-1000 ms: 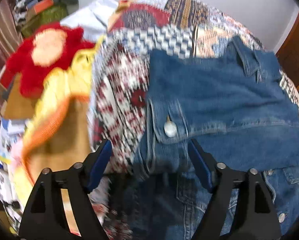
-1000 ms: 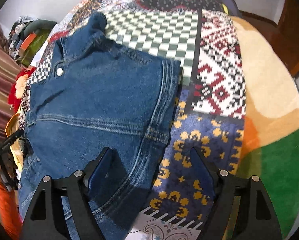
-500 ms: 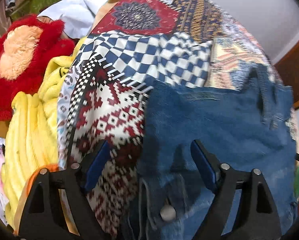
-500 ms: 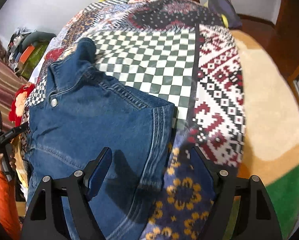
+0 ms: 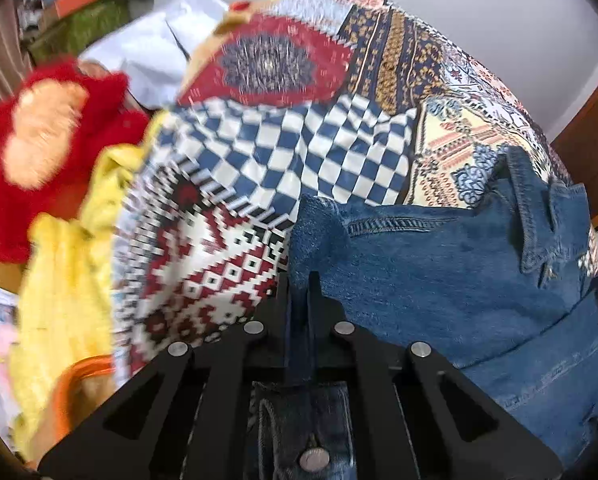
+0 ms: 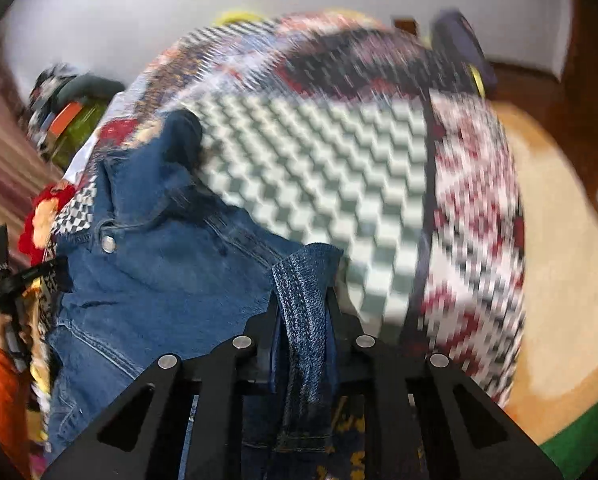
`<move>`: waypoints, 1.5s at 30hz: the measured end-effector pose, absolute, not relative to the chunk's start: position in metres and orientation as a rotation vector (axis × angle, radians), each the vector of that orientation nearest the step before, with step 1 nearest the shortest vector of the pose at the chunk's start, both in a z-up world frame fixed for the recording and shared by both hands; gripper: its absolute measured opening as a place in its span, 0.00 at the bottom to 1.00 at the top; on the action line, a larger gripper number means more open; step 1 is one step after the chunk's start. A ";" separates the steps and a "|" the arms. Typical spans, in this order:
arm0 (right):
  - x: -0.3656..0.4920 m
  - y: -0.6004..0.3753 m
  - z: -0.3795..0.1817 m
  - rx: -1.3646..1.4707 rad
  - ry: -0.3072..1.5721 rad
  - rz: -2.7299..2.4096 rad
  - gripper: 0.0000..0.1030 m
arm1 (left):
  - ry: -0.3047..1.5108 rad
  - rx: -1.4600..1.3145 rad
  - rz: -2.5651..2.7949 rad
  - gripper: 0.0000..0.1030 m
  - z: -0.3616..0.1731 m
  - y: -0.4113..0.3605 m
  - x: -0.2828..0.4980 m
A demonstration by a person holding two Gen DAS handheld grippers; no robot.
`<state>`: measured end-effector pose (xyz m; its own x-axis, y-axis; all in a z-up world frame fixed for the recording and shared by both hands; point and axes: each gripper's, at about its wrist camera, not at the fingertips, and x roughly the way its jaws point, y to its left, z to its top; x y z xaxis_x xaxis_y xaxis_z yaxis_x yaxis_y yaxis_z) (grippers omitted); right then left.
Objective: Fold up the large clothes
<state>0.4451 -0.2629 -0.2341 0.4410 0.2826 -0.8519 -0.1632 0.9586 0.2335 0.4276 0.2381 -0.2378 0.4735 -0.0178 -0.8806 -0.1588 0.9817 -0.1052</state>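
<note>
Left wrist view: the left gripper (image 5: 299, 280) has just closed, its fingers clamped on a corner of the denim jacket (image 5: 439, 280), which lies spread on the patchwork quilt (image 5: 299, 152) of the bed. A red plush toy (image 5: 39, 140) and yellow cloth (image 5: 67, 260) sit off the quilt's left edge. Right wrist view: the right gripper (image 6: 303, 300) has also just closed, its fingers pinching a stitched hem at the jacket's opposite corner, the fabric standing up between them.
</note>
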 end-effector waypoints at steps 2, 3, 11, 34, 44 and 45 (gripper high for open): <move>0.452 -0.256 -0.211 0.082 1.028 0.312 0.14 | 1.036 -0.157 0.068 0.04 -0.217 0.234 0.418; 0.455 -0.253 -0.201 0.065 1.009 0.325 0.14 | 1.010 -0.132 0.069 0.04 -0.205 0.231 0.412; 0.481 -0.221 -0.142 -0.070 0.857 0.366 0.13 | 0.795 -0.060 0.143 0.00 -0.116 0.238 0.401; 0.447 -0.260 -0.198 0.086 1.088 0.422 0.05 | 1.096 -0.084 -0.105 0.54 -0.235 0.160 0.410; 0.410 -0.223 -0.262 -0.165 1.189 0.386 0.05 | 1.141 0.066 -0.130 0.83 -0.266 0.109 0.392; 0.407 -0.225 -0.261 -0.166 1.184 0.381 0.05 | 1.127 0.071 -0.117 0.87 -0.267 0.110 0.390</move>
<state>0.4071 -0.2248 -0.2611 0.3231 0.2020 -0.9245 -0.3745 0.9245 0.0711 0.3900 0.1100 -0.2668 0.4245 -0.0574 -0.9036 0.1290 0.9916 -0.0024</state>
